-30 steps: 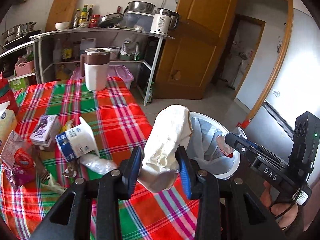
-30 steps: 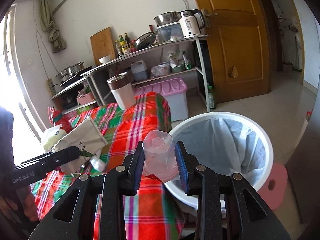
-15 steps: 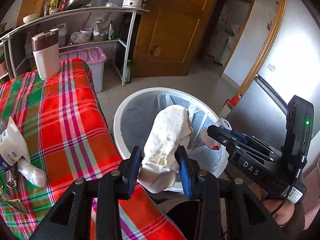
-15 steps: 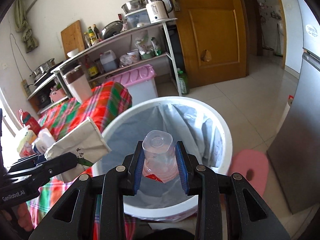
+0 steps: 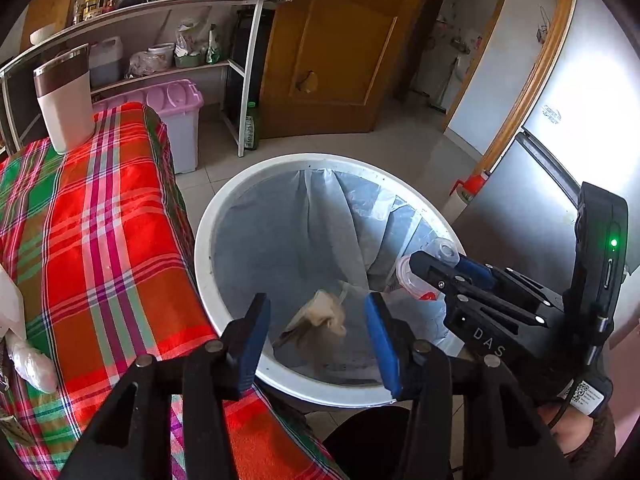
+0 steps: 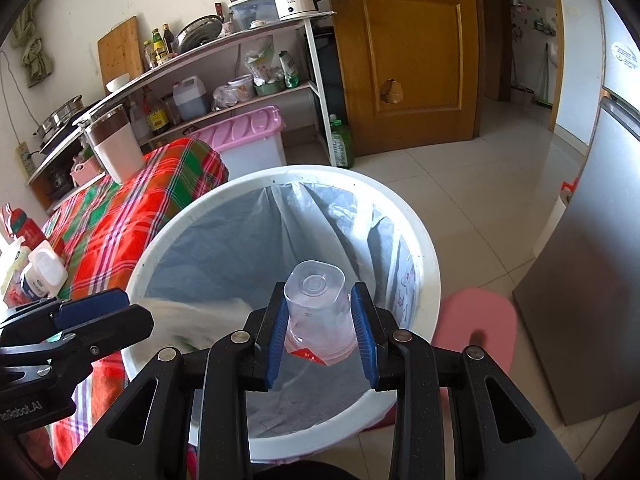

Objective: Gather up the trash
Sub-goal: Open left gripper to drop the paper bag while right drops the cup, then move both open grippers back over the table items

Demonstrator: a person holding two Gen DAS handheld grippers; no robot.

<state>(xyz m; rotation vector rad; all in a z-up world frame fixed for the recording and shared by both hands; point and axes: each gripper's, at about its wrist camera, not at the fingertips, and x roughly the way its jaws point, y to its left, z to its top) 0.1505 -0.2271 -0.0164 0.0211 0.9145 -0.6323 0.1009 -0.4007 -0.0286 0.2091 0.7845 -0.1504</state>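
Note:
A white round trash bin [image 5: 224, 208] with a grey liner stands on the floor beside the table; it also shows in the right wrist view [image 6: 424, 248]. My left gripper [image 5: 316, 332] is open and empty above the bin's near rim. A crumpled white paper bag [image 5: 320, 314] lies inside the bin below it. My right gripper [image 6: 320, 328] is shut on a clear plastic cup [image 6: 316, 316], held over the bin opening. The right gripper also shows in the left wrist view [image 5: 444, 276], at the bin's right rim.
A table with a red and green plaid cloth [image 5: 92, 232] is left of the bin, with a white tumbler [image 5: 64, 100] and some trash at its left edge [image 5: 28, 360]. A pink stool [image 6: 476, 328] and a grey fridge [image 6: 592, 280] stand right of the bin. Shelves stand behind.
My left gripper opened and let go of the white paper bag, which dropped into the bin. Both grippers moved over the bin. The right gripper still holds the cup.

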